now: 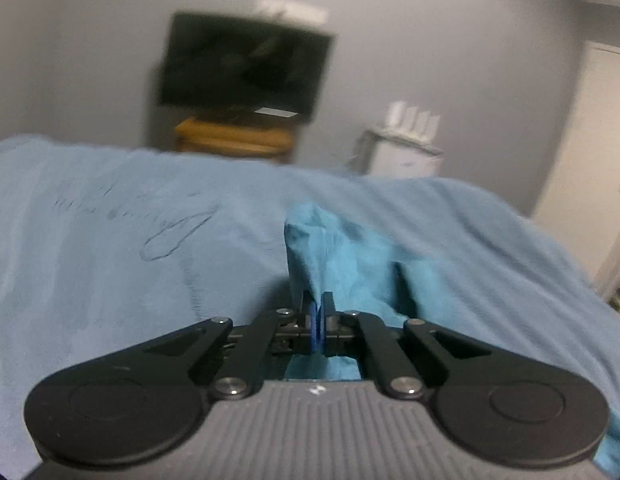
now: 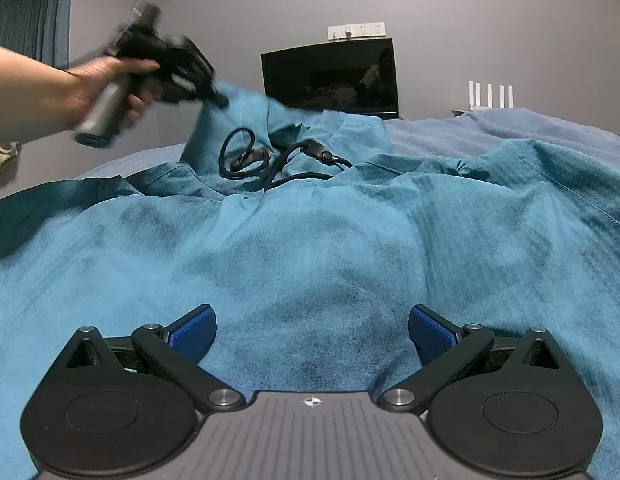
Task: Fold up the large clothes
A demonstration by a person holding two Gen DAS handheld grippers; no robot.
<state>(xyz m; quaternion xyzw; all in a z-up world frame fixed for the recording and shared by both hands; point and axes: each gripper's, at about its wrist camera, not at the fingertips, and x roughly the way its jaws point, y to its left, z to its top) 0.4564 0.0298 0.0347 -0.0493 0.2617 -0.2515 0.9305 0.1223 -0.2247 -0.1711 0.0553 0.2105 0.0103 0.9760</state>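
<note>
Left gripper [image 1: 319,322], low centre of its view, has jaws closed tight on a fold of the teal garment [image 1: 346,256]. Right gripper [image 2: 312,334] at bottom centre, jaws fully apart, nothing btw them, w/ the garment spread on the bed [image 2: 450,128] under it.
</note>
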